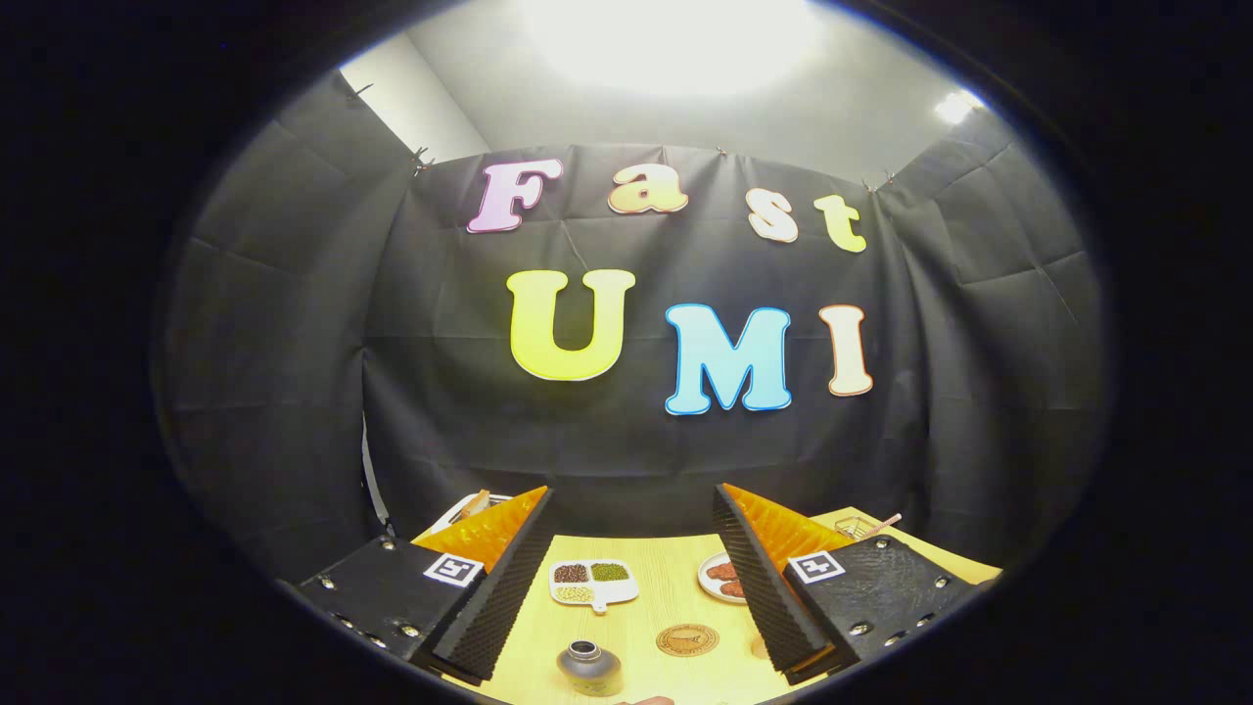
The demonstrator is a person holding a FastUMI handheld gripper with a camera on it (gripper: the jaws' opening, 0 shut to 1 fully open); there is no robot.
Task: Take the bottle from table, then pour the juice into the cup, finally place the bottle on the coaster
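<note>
While claw [633, 573] gapes wide and empty, bottle [589, 668] between its fingers, coaster [687, 639] beside.

Tongs [631, 573] wide open – nothing betw. fingers [509, 578], held above table level.

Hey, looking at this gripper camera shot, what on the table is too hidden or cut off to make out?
- Bottle, gripper view: seen from above, lower body cut off; contents not visible.
- Plate: partly behind the right finger.
- Items at the table's far corners: blocked by the fingers, too small to identify.
- Coaster: its printing is too small.
- Gripper: open, holding nothing.
</note>
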